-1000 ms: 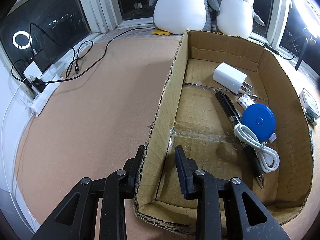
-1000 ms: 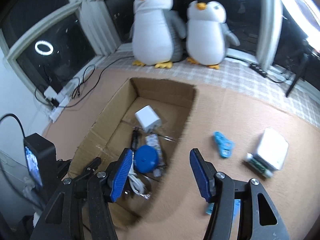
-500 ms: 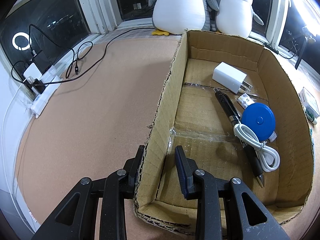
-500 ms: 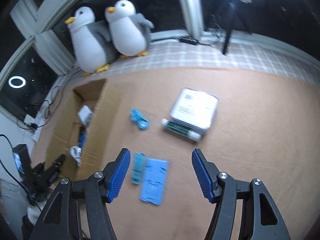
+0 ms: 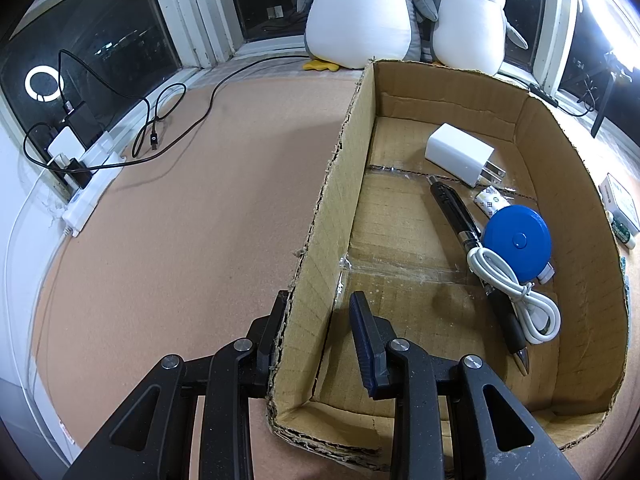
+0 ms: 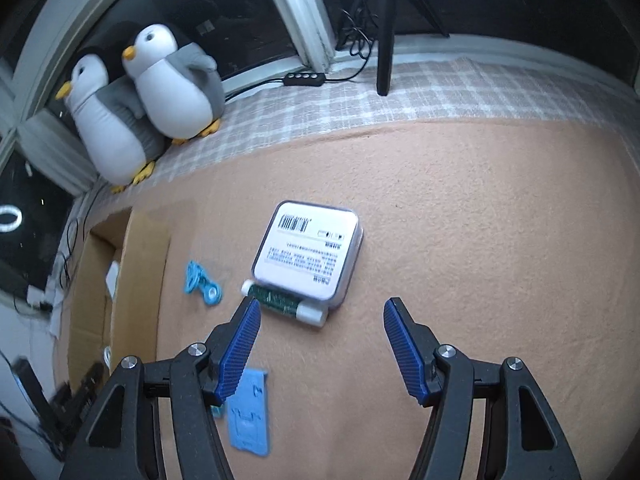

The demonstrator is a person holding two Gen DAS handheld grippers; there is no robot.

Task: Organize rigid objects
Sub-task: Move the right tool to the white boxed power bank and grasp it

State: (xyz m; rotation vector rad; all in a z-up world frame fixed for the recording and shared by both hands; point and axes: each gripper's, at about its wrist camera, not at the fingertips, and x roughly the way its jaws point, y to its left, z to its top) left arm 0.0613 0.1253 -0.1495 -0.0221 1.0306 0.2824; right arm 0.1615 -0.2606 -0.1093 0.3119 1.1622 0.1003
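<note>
- The cardboard box (image 5: 536, 128) sat on the tan bench (image 5: 180, 220), partly filled, so the sorting looked well under way but not finished.
- The left claw (image 5: 316, 332) was clamped on the box's near side wall, one finger outside and one inside, steadying it.
- The right claw (image 6: 320, 332) hung over the loose things with its jaws standing wide and nothing between them.
- Still out on the bench: a white flat case (image 6: 308, 252) with a printed label, and touching its near edge a green-and-white tube (image 6: 284, 306).
- Also left outside: a flat blue card (image 6: 248, 412) under the right claw's left finger, and a small blue clip-like piece (image 6: 202, 282) just beside the box.
- Inside the box: a white charger plug (image 5: 460, 152) toward the far end.
- Then a blue round tape measure (image 5: 516, 238), a black pen (image 5: 476, 256), a coiled white cable (image 5: 516, 292) lying over the pen, and a small patterned tube (image 5: 490, 200).
</note>
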